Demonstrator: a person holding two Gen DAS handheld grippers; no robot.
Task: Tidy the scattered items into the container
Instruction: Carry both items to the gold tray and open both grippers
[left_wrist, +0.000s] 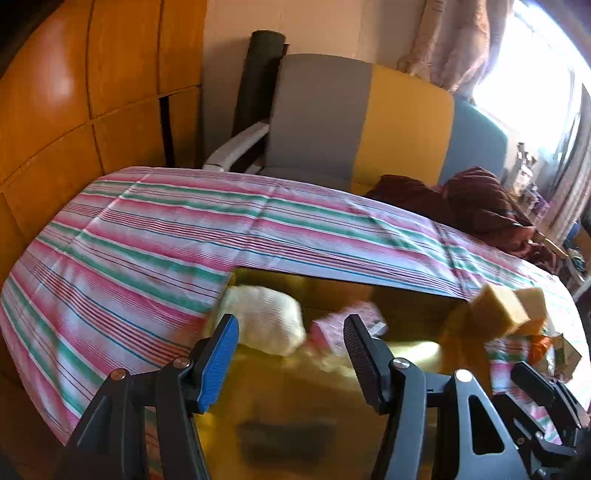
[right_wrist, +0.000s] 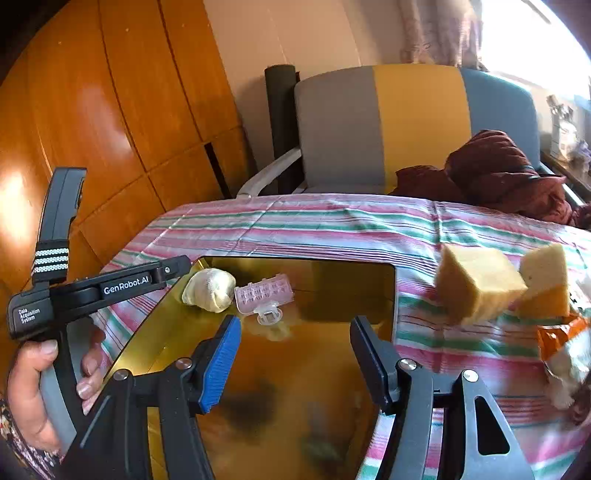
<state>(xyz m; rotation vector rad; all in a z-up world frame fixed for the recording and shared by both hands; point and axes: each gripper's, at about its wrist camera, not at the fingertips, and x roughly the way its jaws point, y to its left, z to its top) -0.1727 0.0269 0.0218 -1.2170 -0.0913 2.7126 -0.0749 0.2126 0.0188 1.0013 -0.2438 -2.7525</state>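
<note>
A shallow gold tray (right_wrist: 354, 280) with a mirror-like floor sits on a surface covered by a pink, green and white striped cloth (right_wrist: 317, 225), and it serves as the container here. Two things already lie in its far left corner: a cream rolled bundle of cloth (right_wrist: 209, 291) and, just beside it, a pink hair roller (right_wrist: 264, 295) with a small clear plastic clip (right_wrist: 269, 316) in front of it. The left tool (left_wrist: 291, 345) hangs over the near part of the tray with its jaws moderately apart and nothing between them; the right tool (right_wrist: 295, 345) is likewise over the tray, jaws apart and empty. In the right wrist view a hand (right_wrist: 33, 387) grips the handle of the left tool at the tray's left edge. What is left lies on the cloth to the right of the tray: two yellow sponge blocks (right_wrist: 476, 288) close together, and beyond them an orange packet (right_wrist: 557, 336) with something pale beside it that is too blurred to name. A dark red garment (right_wrist: 495, 177) lies heaped near a grey, yellow and blue chair (right_wrist: 384, 125) behind the surface; whether it belongs to the job cannot be told. The tidying looks roughly halfway done, with the sponges and packet the likely next picks
</note>
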